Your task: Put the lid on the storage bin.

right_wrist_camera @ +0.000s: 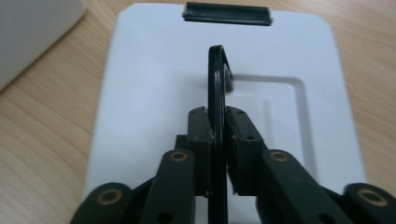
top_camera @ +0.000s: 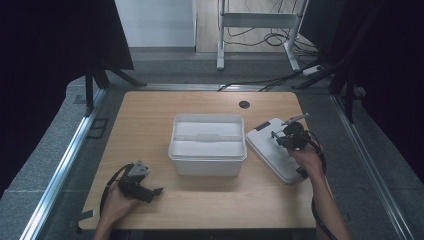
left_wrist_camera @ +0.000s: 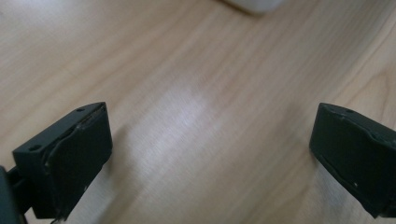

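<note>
A white lid (top_camera: 270, 152) lies flat on the wooden table (top_camera: 150, 115), right of an open white box (top_camera: 207, 166). In the right gripper view the lid (right_wrist_camera: 154, 93) carries a thin black handle (right_wrist_camera: 216, 70) standing upright, and my right gripper (right_wrist_camera: 217, 123) is shut on that handle, its pads pressed on both sides. From above, the right gripper (top_camera: 280, 135) sits over the lid's far half. My left gripper (top_camera: 157, 191) rests low at the table's front left, jaws wide open with bare wood between them (left_wrist_camera: 210, 154).
A black clasp (right_wrist_camera: 227, 13) lines the lid's far edge. The box's corner (right_wrist_camera: 32, 28) is close on the left of the lid. A cable hole (top_camera: 244, 104) sits near the table's far edge. Dark curtains and metal rails flank the table.
</note>
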`<state>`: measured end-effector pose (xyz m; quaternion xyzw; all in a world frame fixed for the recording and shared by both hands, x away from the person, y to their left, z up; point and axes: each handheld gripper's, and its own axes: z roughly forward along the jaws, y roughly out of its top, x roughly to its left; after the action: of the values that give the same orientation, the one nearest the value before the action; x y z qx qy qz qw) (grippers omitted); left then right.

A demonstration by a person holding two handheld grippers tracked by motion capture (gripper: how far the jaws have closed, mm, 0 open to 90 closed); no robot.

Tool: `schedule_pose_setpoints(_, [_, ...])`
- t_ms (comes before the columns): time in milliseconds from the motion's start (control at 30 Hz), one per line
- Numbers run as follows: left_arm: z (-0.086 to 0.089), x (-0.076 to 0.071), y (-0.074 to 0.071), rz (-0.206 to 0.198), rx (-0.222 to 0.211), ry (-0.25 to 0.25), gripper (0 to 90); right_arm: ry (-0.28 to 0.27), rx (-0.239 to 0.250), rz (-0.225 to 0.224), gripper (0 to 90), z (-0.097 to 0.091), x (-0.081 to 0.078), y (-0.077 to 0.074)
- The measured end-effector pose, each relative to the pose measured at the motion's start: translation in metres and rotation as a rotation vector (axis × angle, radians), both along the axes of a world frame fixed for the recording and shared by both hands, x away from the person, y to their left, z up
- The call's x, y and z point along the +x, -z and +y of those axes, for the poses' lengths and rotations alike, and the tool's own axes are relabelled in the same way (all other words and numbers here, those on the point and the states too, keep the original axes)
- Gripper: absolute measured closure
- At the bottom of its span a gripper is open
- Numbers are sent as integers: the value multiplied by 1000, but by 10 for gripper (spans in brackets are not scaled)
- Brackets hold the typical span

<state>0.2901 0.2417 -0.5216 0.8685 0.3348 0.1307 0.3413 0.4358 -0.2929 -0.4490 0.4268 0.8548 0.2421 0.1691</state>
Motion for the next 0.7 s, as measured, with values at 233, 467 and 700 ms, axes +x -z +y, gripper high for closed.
schedule_pose_setpoints(233, [-4,-1,1,39,-4,9,0,-60,6,21,844,-6,2,-8])
schedule_pose_setpoints(467, [-5,-2,1,40,-5,2,0,-160,9,40,844,-13,-3,-30])
schedule_pose_setpoints(700, [-5,-2,1,40,-5,0,0,-249,16,39,844,-29,-13,-65])
